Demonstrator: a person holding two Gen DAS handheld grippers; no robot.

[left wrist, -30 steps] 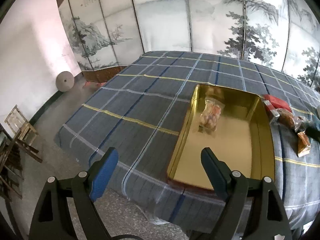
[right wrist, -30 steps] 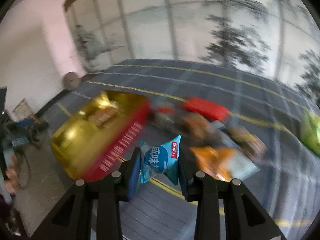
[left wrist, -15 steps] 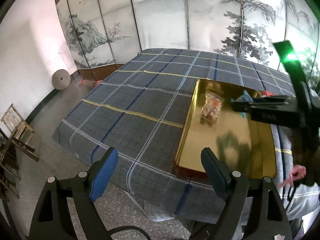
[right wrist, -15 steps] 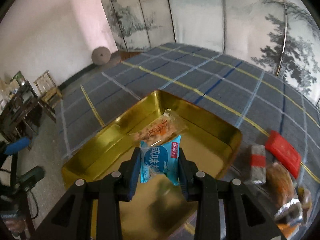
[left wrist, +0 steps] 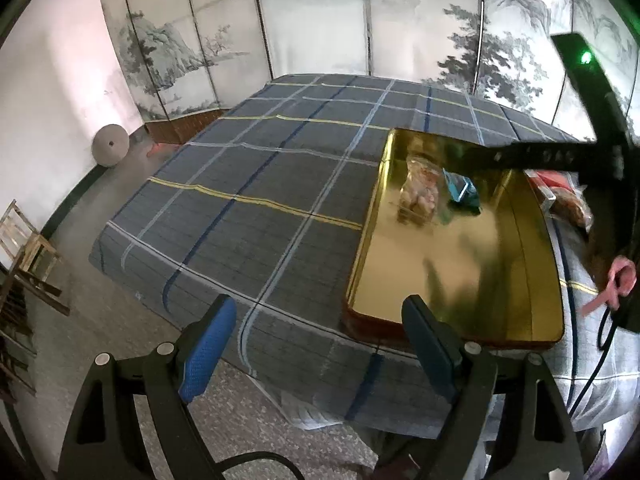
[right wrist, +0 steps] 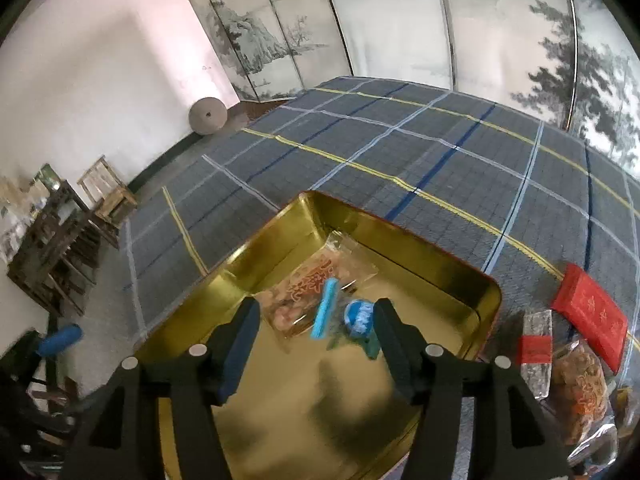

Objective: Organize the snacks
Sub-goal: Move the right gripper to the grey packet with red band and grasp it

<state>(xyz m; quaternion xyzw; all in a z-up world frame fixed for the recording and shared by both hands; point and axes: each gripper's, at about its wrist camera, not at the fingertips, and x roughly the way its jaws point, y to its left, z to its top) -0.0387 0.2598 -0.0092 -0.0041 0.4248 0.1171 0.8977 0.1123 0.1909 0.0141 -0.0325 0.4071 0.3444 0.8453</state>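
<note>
Snacks are going into the gold tin tray (right wrist: 460,280), the largest thing on the plaid cloth (right wrist: 400,140), and it lies straight ahead of and below the right gripper (right wrist: 316,320). Its jaws are opening, with the blue snack packet (right wrist: 358,318) between them but apparently loose, blurred as if dropping, near the right-hand pad. Just beyond the tips lies the clear packet of orange crackers (right wrist: 308,288), already in the tray, its long axis running away from the tongs toward the far corner. To the right of these tongs, outside the tray, wait the red packet (right wrist: 590,314) and other wrapped snacks (right wrist: 580,376), so the right hand looks the nearer one for the next pick. The left gripper (left wrist: 316,344) hangs wide apart and empty, off the tray's near left corner; from there the blue packet (left wrist: 460,188) sits far ahead, to the right.
</note>
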